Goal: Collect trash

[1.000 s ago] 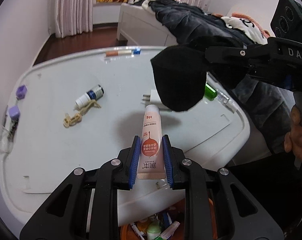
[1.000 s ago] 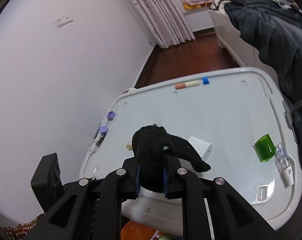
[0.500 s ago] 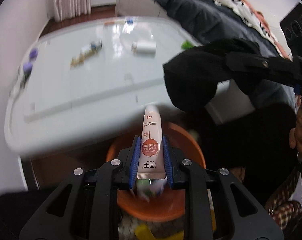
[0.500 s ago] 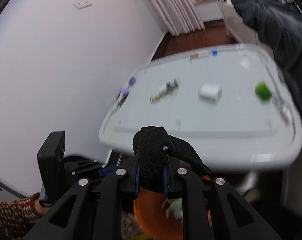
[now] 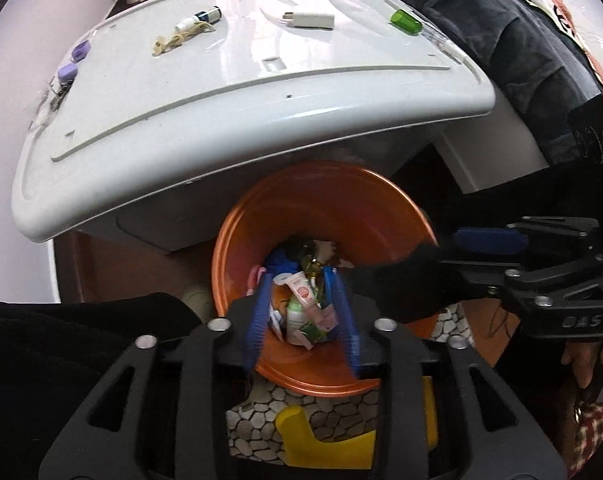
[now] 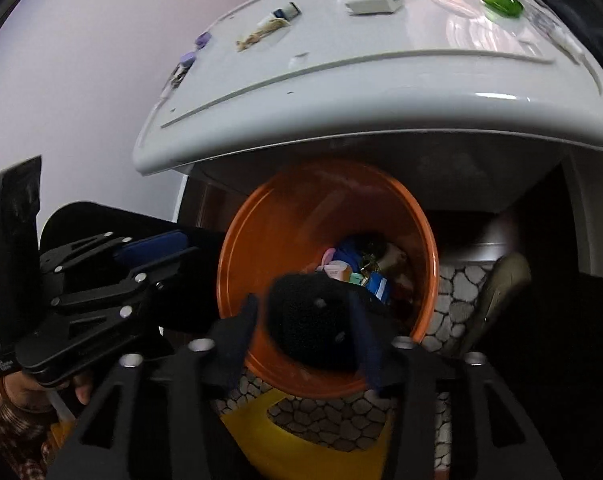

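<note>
Both grippers hang over an orange bin (image 5: 321, 200) half full of trash, which stands under the white table's (image 5: 221, 92) front edge. My left gripper (image 5: 299, 280) has its jaws opening; the pink-and-white tube (image 5: 301, 290) lies loose among the trash below them, touching neither blue pad. My right gripper (image 6: 303, 304) also has its jaws opening. A black cloth (image 6: 309, 320) still sits between its fingers, sagging toward the bin (image 6: 301, 208). In the left wrist view the cloth (image 5: 401, 288) droops from the right gripper (image 5: 449, 252) over the bin's rim.
On the table lie a green cap (image 5: 405, 22), a white charger (image 5: 311, 20), a small bottle (image 5: 197, 18), a knotted string (image 5: 177, 40) and purple caps (image 5: 67, 72). A yellow object (image 5: 321, 440) rests on a pebble-patterned mat (image 5: 341, 408). Dark clothing (image 5: 501, 20) lies at the right.
Both grippers swung from above the table down over the orange bin. The left jaws parted and the tube dropped in. The right jaws spread around the black cloth.
</note>
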Action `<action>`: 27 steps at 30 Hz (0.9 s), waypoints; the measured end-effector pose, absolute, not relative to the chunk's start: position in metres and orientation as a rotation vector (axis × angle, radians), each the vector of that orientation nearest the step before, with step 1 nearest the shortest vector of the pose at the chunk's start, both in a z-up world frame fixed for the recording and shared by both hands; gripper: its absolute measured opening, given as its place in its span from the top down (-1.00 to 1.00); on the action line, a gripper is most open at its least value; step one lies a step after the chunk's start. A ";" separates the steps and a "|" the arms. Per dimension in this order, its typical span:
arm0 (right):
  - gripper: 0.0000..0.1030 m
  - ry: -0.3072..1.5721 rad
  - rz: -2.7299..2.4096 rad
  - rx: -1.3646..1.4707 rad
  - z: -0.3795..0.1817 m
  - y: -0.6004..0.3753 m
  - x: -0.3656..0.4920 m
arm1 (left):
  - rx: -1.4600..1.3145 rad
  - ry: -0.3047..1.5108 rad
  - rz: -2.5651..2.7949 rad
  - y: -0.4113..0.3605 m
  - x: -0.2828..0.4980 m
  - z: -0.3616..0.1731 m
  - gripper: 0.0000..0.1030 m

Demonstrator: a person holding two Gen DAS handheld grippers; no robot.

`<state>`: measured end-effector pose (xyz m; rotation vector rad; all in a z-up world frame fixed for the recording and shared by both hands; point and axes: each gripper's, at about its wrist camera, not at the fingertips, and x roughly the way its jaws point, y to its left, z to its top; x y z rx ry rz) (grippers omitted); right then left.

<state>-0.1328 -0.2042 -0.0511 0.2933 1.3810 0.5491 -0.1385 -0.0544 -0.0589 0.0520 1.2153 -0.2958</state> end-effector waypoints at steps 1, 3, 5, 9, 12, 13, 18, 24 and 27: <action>-0.24 1.368 0.539 0.303 -0.049 -0.207 -0.131 | 0.056 1.207 -0.283 -0.053 -0.137 -0.058 0.23; -0.36 1.347 0.525 0.304 -0.043 -0.211 -0.128 | 0.065 1.194 -0.266 -0.054 -0.137 -0.056 0.18; -0.40 1.330 0.510 0.304 -0.040 -0.215 -0.127 | 0.069 1.182 -0.252 -0.053 -0.133 -0.054 0.17; -0.44 1.339 0.500 0.316 -0.040 -0.218 -0.123 | 0.084 1.156 -0.232 -0.053 -0.124 -0.049 0.17; -0.45 1.337 0.498 0.303 -0.038 -0.218 -0.120 | 0.092 1.129 -0.220 -0.053 -0.116 -0.044 0.11; -0.46 1.336 0.499 0.299 -0.037 -0.219 -0.119 | 0.090 1.120 -0.217 -0.053 -0.115 -0.042 0.08; -0.50 1.287 0.499 0.293 -0.018 -0.226 -0.101 | 0.098 1.034 -0.176 -0.048 -0.094 -0.024 -0.26; -0.56 1.158 0.483 0.242 0.024 -0.231 -0.058 | 0.095 0.912 -0.065 -0.033 -0.063 0.006 -0.55; -0.58 1.079 0.470 0.219 0.047 -0.231 -0.033 | 0.106 0.870 -0.023 -0.031 -0.047 0.017 -0.60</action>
